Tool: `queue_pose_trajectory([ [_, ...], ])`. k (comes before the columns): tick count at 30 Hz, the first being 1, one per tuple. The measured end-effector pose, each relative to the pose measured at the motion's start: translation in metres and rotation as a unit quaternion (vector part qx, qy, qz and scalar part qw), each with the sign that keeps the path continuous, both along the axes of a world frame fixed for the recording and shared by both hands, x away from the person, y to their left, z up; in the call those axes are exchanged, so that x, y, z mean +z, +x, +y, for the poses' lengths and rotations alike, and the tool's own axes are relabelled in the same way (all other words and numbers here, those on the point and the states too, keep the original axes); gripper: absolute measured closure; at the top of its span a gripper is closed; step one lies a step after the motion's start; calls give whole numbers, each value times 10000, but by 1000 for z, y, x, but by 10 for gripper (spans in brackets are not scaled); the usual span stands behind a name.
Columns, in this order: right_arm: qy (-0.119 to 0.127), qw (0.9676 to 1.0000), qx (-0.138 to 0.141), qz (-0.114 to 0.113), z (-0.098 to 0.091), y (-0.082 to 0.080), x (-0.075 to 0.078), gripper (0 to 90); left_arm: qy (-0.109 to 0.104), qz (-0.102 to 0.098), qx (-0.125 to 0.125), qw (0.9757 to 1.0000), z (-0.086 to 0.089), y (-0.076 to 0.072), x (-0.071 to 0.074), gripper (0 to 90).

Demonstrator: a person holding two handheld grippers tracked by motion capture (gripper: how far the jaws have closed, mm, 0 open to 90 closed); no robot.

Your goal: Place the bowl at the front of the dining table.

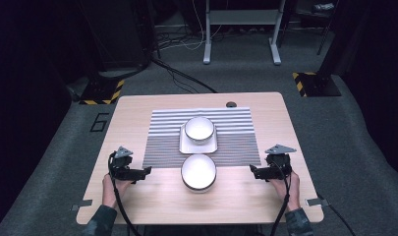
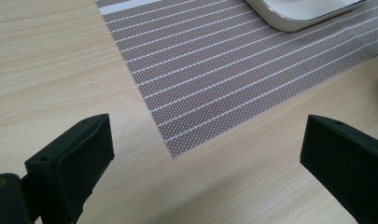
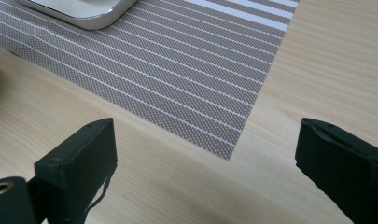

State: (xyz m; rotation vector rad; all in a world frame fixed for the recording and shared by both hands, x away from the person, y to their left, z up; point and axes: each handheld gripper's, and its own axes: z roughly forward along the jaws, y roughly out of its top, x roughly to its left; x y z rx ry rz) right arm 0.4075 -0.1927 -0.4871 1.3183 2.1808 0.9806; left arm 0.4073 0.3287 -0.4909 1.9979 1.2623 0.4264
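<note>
A striped placemat [image 1: 236, 125] lies across the middle of a wooden table [image 1: 137, 113]. On it sits a white square plate [image 1: 185, 145] with a white bowl [image 1: 199, 129] on top. A second white bowl [image 1: 199, 172] rests on the bare wood just in front of the mat. My left gripper [image 1: 146, 171] is held low near the mat's front left corner [image 2: 173, 151], jaws wide apart and nothing between them. My right gripper [image 1: 253, 170] mirrors it by the front right corner [image 3: 228, 154], also open. The plate's rim [image 2: 294, 18] [image 3: 88, 18] shows at the top of both gripper views.
A dark round cable hole [image 1: 231, 104] sits at the table's far edge. Metal clips [image 1: 81, 203] [image 1: 315, 201] stick out at the near corners. Beyond the table stand a white frame [image 1: 241, 29] and yellow-black floor markers [image 1: 104, 93] on grey carpet.
</note>
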Motion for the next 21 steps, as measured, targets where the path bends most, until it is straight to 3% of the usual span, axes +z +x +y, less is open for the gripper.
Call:
queue_pose_trajectory([
  [14, 42, 9996, -273, -3, -20, -19, -10, 54, -31, -175, 240, 9996, 19, -22, -10, 22],
  [21, 34, 9992, -396, -1, -29, -27, -16, 58, -71, -164, 328, 9993, 27, -29, -16, 21],
])
